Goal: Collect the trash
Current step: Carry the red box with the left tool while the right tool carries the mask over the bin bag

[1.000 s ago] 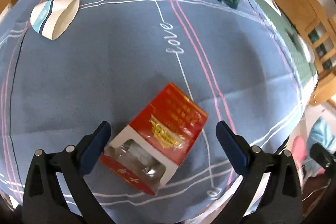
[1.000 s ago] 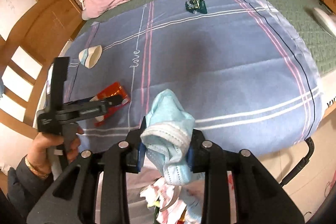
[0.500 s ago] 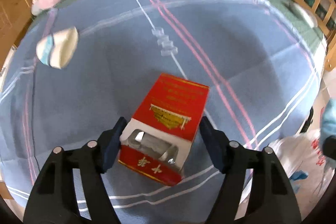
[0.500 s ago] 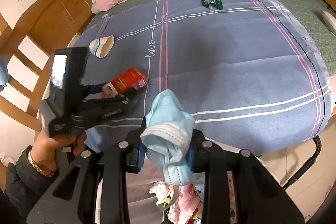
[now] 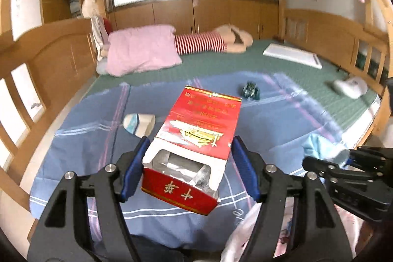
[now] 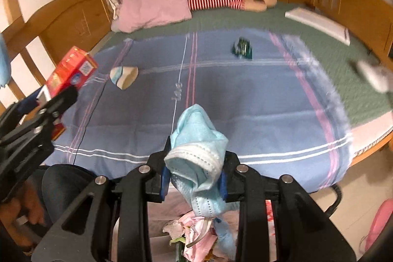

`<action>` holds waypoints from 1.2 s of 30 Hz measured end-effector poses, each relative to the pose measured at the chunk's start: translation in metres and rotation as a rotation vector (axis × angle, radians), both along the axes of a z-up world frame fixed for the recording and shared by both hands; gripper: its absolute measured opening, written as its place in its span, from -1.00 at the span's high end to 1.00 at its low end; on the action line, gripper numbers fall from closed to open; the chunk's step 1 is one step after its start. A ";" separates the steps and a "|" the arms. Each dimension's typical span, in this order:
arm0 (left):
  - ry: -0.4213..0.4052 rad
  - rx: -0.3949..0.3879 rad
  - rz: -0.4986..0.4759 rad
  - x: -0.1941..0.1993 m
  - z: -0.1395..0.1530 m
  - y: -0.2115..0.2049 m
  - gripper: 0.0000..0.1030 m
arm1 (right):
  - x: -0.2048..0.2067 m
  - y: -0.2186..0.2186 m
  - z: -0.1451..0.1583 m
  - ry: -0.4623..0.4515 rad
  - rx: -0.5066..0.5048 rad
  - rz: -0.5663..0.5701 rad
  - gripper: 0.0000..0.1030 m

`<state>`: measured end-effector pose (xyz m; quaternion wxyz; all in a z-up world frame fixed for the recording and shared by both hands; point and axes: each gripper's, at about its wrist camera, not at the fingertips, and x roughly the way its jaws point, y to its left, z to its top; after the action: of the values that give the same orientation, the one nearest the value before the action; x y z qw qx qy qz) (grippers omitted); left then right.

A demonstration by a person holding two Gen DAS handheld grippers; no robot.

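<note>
Here the left gripper (image 5: 189, 167) is clamped on a red carton (image 5: 194, 149), held up off the blue sheet (image 5: 270, 124). The right gripper (image 6: 194, 174) pinches a blue face mask (image 6: 196, 144) above the trash bag (image 6: 196, 235); a paper cup (image 6: 124, 76) and a green wrapper (image 6: 242, 48) lie on the sheet.

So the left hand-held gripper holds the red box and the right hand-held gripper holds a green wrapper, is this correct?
Not quite. The left hand-held gripper does hold the red box, but the right hand-held gripper holds a light blue face mask, as the right wrist view shows. The green wrapper lies on the blue bedsheet, far from both.
</note>
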<state>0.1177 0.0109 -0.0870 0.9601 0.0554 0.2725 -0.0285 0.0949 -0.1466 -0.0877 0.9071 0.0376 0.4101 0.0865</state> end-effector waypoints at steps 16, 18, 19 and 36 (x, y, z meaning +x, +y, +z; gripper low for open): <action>-0.127 0.038 -0.023 -0.081 0.051 -0.020 -0.35 | -0.052 -0.027 0.050 -0.107 0.013 -0.015 0.39; -0.130 0.042 -0.030 -0.087 0.053 -0.025 -0.35 | -0.061 -0.036 0.056 -0.118 0.023 -0.026 0.39; -0.131 0.044 -0.033 -0.089 0.053 -0.026 -0.35 | -0.064 -0.040 0.057 -0.117 0.032 -0.025 0.39; -0.059 0.057 -0.077 -0.090 0.035 -0.036 -0.35 | -0.070 -0.043 0.016 0.028 0.085 0.009 0.39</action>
<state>0.0275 -0.0250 -0.0523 0.9639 0.0940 0.2427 -0.0558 0.0245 -0.1899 -0.0714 0.8985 0.0755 0.4188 0.1076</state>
